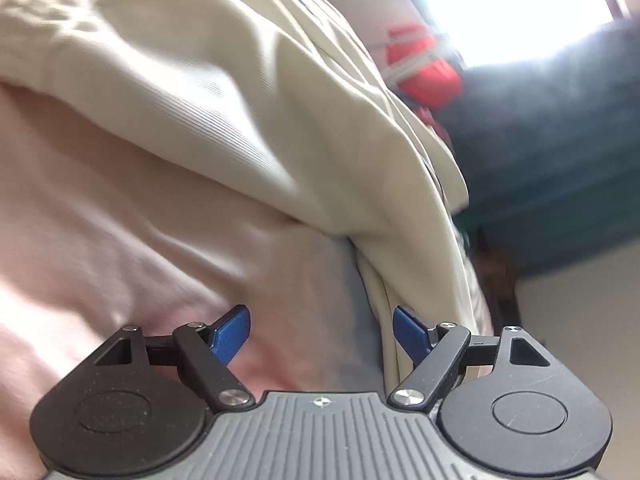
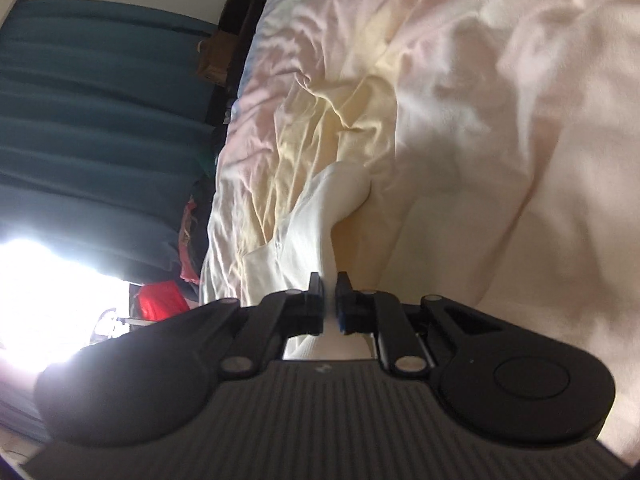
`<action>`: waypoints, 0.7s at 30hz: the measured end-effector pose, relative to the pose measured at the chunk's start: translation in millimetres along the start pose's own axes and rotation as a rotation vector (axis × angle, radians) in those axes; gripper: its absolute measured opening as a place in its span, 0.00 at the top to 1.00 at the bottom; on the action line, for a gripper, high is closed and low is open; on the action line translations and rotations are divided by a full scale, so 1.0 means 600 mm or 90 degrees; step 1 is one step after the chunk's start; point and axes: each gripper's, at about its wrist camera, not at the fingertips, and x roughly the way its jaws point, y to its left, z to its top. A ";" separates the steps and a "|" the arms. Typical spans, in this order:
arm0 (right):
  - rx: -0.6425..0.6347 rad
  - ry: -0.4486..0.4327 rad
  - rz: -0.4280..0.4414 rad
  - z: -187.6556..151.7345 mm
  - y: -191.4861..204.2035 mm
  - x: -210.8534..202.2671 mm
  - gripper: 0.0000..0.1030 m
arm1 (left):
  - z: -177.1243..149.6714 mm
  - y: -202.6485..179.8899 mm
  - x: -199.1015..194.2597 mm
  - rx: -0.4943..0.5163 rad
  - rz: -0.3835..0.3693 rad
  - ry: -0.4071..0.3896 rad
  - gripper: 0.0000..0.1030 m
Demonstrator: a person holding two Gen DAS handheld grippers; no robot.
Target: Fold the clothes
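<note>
Your right gripper (image 2: 329, 300) pinches a fold of the cream garment (image 2: 304, 216) lying on the rumpled pink sheet (image 2: 500, 160), while your left gripper (image 1: 321, 334) hovers wide apart, holding nothing, beside that garment's edge.

One cream ribbed-knit garment (image 1: 224, 120), one wrinkled pale pink bed sheet (image 1: 120, 240), one teal pleated curtain (image 2: 100, 120), one bright red bag (image 1: 428, 68), and two black two-finger grippers: left (image 1: 321, 332), right (image 2: 330, 300)
</note>
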 end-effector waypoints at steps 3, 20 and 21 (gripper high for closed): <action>0.001 0.017 0.002 0.004 -0.002 0.014 0.87 | 0.029 0.043 -0.015 -0.118 -0.015 -0.068 0.27; -0.118 -0.050 -0.058 0.005 0.020 0.046 0.93 | 0.196 0.073 -0.187 -0.274 -0.001 -0.191 0.91; -0.120 -0.053 -0.061 0.006 0.023 0.046 0.93 | 0.204 0.065 -0.206 -0.256 0.006 -0.195 0.91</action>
